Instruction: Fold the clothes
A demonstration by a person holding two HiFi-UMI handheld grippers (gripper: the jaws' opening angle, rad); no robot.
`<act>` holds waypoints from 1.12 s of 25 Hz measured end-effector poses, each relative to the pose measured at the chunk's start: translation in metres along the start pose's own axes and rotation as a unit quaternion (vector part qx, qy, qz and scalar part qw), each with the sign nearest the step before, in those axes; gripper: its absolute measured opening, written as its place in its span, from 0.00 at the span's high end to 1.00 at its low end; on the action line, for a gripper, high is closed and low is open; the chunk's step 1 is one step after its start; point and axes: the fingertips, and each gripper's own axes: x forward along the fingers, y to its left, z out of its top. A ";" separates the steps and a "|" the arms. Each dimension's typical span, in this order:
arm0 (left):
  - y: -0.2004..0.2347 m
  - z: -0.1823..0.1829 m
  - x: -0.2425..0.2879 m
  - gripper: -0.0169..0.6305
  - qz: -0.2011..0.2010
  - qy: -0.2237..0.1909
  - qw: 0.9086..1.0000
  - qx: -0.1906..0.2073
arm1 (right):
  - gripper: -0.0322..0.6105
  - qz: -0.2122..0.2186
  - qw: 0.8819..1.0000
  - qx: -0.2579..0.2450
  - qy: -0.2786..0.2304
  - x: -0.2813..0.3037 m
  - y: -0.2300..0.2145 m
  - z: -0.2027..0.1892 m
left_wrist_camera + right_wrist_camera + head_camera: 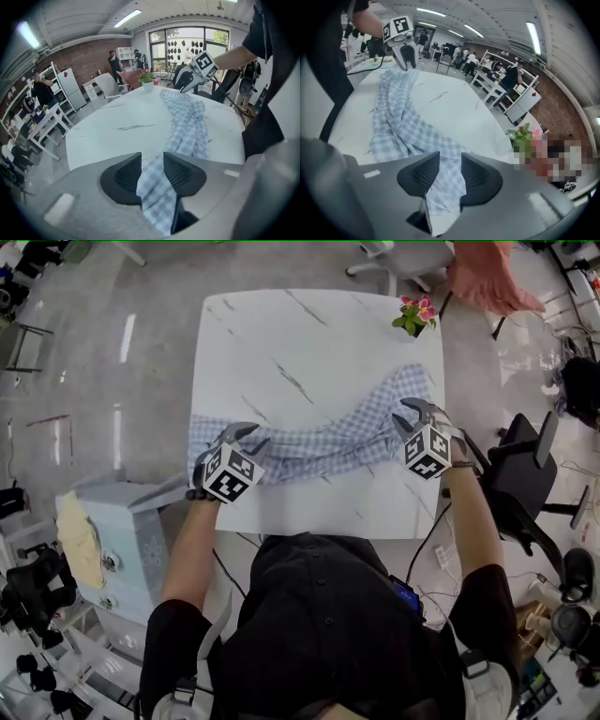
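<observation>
A blue-and-white checked garment (323, 439) lies bunched in a long band across the white marble table (281, 343). My left gripper (246, 439) is shut on its left end, and the cloth (157, 187) runs between the dark pads (126, 176). At the right end my right gripper (408, 418) is shut on the other end, with the checked cloth (445, 187) pinched between its pads (480, 178). In the left gripper view the right gripper (190, 84) shows at the far end of the garment. The right gripper view shows the left gripper (407, 56) likewise.
A small pot of pink flowers (413, 315) stands at the table's far right corner. A black chair (525, 470) is to the right of the table, a pale cabinet (122, 531) to the left. A pink cloth (483, 277) hangs beyond the far right corner.
</observation>
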 end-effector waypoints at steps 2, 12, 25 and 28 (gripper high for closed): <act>0.007 -0.012 0.001 0.74 -0.002 0.006 1.000 0.001 | 0.72 0.028 0.999 -0.018 -0.011 0.005 0.012 0.015; 0.008 -0.057 0.001 0.73 -0.046 0.038 0.997 0.041 | 0.72 0.238 0.969 -0.037 -0.050 0.009 0.120 0.086; 0.032 -0.096 0.010 0.73 -0.078 0.098 0.988 0.086 | 0.90 0.240 0.970 -0.024 -0.017 0.029 0.111 0.080; 0.041 -0.101 0.012 0.83 -0.068 0.102 0.988 0.096 | 0.91 0.215 0.976 -0.002 -0.041 0.025 0.094 0.091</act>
